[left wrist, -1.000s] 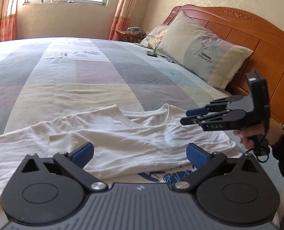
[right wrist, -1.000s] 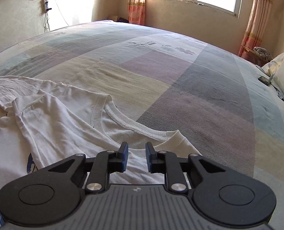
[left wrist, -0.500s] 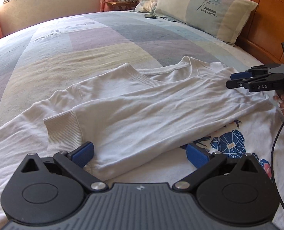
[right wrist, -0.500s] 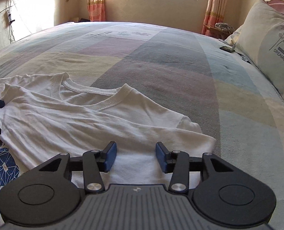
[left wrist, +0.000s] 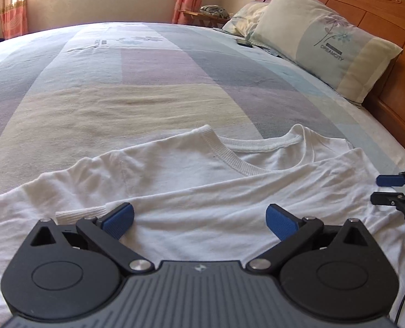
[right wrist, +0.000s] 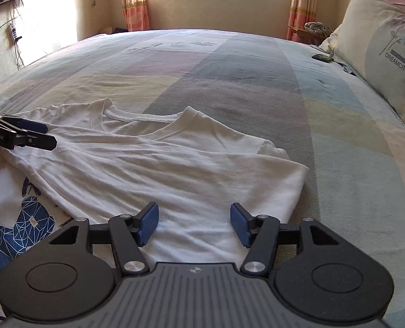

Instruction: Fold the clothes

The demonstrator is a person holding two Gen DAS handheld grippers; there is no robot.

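Observation:
A white long-sleeved shirt [left wrist: 191, 180] lies flat on the bed, collar toward the far side. One sleeve is folded across the chest, its ribbed cuff [left wrist: 79, 214] beside my left pad. My left gripper [left wrist: 199, 220] hovers low over that sleeve, open wide with only flat cloth beneath. My right gripper [right wrist: 194, 227] is over the folded shoulder side of the shirt [right wrist: 175, 169]; its jaws are opening and the pads press on nothing. A blue bear print [right wrist: 24, 224] shows below the sleeve. Each gripper appears in the other's view: the right gripper [left wrist: 377, 190] and the left gripper [right wrist: 45, 136].
The striped bedspread [left wrist: 147, 82] stretches far beyond the shirt. Pillows [left wrist: 325, 41] lean on a wooden headboard [left wrist: 393, 76] at the right. A small dark device [right wrist: 322, 57] lies near the pillows. A bedside table [right wrist: 306, 31] and curtained window stand at the back.
The right gripper's jaws have spread from nearly shut to wide apart. Both grippers have sunk closer to the shirt and shifted across it. The left jaws stayed wide.

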